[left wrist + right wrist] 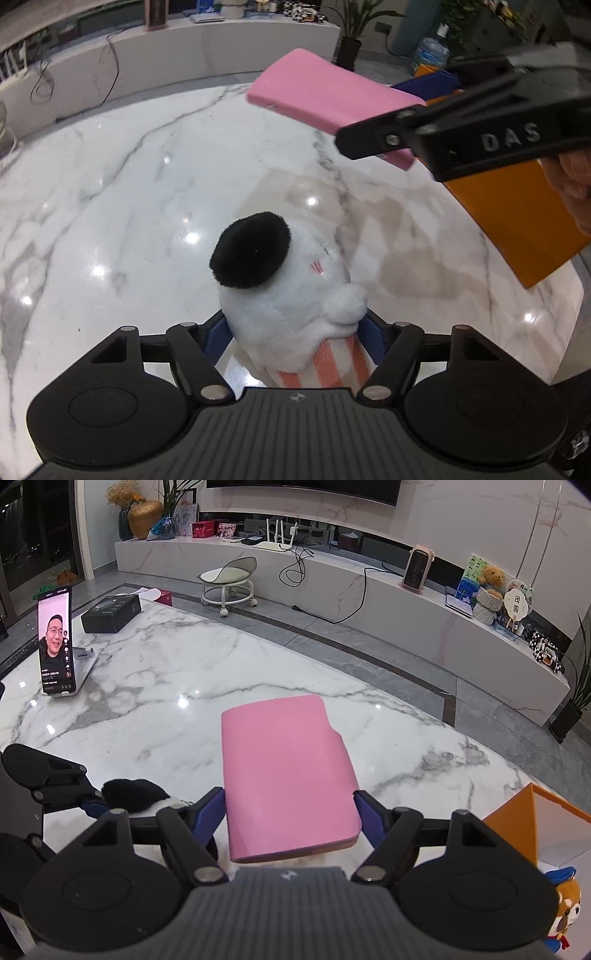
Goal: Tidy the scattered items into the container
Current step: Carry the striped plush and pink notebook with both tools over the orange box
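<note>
Grippers (295, 328) (290, 805) you hold each clamp an item, plush toy (280, 280) left, pink case (284, 771) right, both outside the orange container (517, 221).

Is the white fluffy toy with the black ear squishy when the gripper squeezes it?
Probably yes. The plush toy looks soft and furry, and its body narrows where the left gripper pinches it, so it likely squashes. It is probably light, since that pinch alone holds it up. It may flop a bit, so its head could wobble.
</note>
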The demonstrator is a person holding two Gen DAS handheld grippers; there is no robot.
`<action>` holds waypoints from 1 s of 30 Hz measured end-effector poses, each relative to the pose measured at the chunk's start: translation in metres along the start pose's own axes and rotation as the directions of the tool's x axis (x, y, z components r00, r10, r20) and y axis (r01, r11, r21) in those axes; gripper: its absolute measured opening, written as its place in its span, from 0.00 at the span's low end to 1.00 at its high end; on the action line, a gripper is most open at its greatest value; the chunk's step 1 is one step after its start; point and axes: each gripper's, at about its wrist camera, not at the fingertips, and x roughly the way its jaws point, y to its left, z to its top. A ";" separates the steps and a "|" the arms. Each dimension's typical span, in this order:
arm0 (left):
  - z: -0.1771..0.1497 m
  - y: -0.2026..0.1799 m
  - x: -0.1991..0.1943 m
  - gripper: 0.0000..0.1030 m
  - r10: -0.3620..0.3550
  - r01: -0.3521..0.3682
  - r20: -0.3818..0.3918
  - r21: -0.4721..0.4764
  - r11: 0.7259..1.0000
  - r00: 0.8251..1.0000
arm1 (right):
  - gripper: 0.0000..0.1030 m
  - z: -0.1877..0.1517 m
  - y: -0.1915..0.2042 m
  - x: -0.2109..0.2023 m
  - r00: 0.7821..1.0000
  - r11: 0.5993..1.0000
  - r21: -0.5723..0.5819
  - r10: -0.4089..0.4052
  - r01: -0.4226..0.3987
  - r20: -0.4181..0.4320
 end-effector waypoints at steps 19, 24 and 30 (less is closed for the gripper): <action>0.009 -0.012 -0.015 0.75 0.012 -0.013 0.025 0.027 1.000 1.000 | 0.75 -0.011 -0.008 -0.023 1.000 0.999 0.028 -0.016 0.016 0.013; 0.015 -0.020 -0.020 0.75 0.022 -0.024 0.036 0.053 0.998 0.999 | 0.75 -0.018 -0.013 -0.037 0.999 0.998 0.051 -0.024 0.023 0.027; 0.022 -0.022 -0.029 0.75 0.045 -0.048 0.057 0.054 0.997 0.997 | 0.75 -0.026 -0.019 -0.055 0.999 0.996 0.078 -0.034 0.031 0.043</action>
